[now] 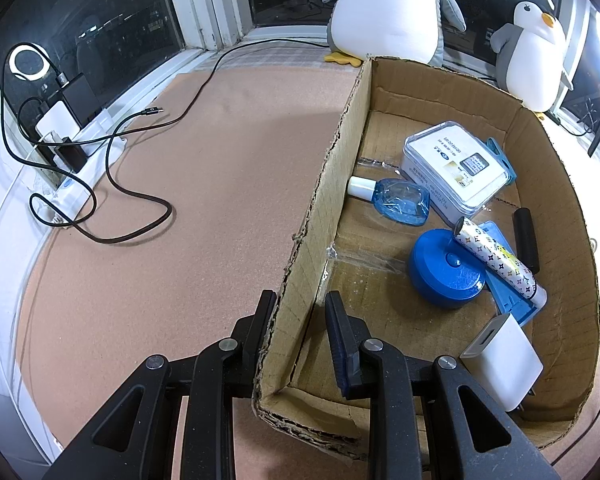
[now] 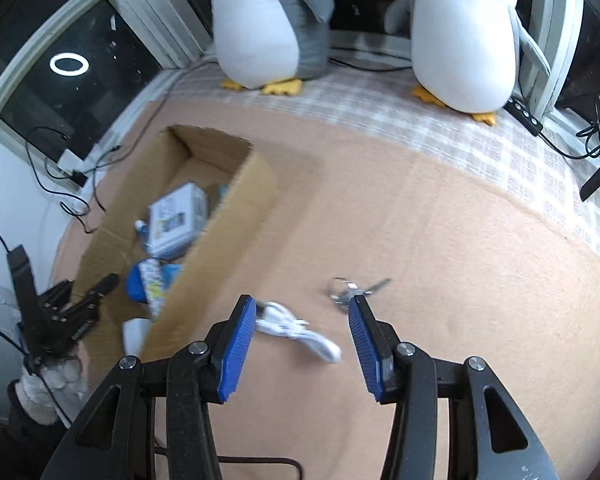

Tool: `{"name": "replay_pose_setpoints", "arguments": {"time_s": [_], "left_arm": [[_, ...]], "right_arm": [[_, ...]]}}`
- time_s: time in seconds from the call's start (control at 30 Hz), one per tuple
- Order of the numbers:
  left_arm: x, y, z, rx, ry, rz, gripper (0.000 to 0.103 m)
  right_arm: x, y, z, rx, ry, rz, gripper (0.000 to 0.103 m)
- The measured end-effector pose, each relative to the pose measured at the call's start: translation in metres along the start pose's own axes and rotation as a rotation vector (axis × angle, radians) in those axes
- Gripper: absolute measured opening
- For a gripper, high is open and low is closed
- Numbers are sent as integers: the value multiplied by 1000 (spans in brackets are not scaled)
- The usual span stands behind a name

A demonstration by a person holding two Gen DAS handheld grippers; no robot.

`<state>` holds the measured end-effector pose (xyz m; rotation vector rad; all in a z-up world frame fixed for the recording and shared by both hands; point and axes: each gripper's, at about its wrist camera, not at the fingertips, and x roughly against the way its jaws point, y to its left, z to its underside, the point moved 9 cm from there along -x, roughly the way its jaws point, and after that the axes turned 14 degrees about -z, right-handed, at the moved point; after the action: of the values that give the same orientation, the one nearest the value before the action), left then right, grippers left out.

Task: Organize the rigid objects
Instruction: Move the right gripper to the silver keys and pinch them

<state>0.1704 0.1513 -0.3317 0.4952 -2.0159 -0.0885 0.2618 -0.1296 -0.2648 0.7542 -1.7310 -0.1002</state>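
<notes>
A cardboard box (image 1: 332, 168) stands on the pink mat. It holds a clear-lidded case (image 1: 456, 166), a blue bottle (image 1: 400, 200), a blue round tin (image 1: 444, 268), a patterned tube (image 1: 500, 260), a black cylinder (image 1: 526, 244) and a white charger (image 1: 502, 364). My left gripper (image 1: 300, 304) straddles the box's left wall, one finger on each side, with a gap on the inner side. My right gripper (image 2: 302, 308) is open and empty above a coiled white cable (image 2: 296, 328). A bunch of keys (image 2: 352, 290) lies by its right fingertip. The box (image 2: 236, 216) is to its left.
Two plush penguins (image 2: 268, 20) (image 2: 464, 32) stand at the back by the window. A dark cable (image 1: 140, 208) loops over the mat's left side, running to a power strip (image 1: 72, 152) at the wall. The left gripper (image 2: 60, 312) also shows at the far left of the right wrist view.
</notes>
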Motion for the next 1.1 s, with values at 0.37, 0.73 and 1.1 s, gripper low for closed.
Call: {"name": "replay_pose_setpoints", "arguments": {"time_s": [0.37,0.73,1.1], "left_arm": [[-1,1,0,-3,4,-2,26],[0,0,1,-8,8,-8,27],[0,0,0,-9,8,-8,27]], "right_arm": [[-30,-18,3,185,104,139,44],[-46,-17,-4,225,126,140,33],[-51,-15,5,228,147,134,11]]}}
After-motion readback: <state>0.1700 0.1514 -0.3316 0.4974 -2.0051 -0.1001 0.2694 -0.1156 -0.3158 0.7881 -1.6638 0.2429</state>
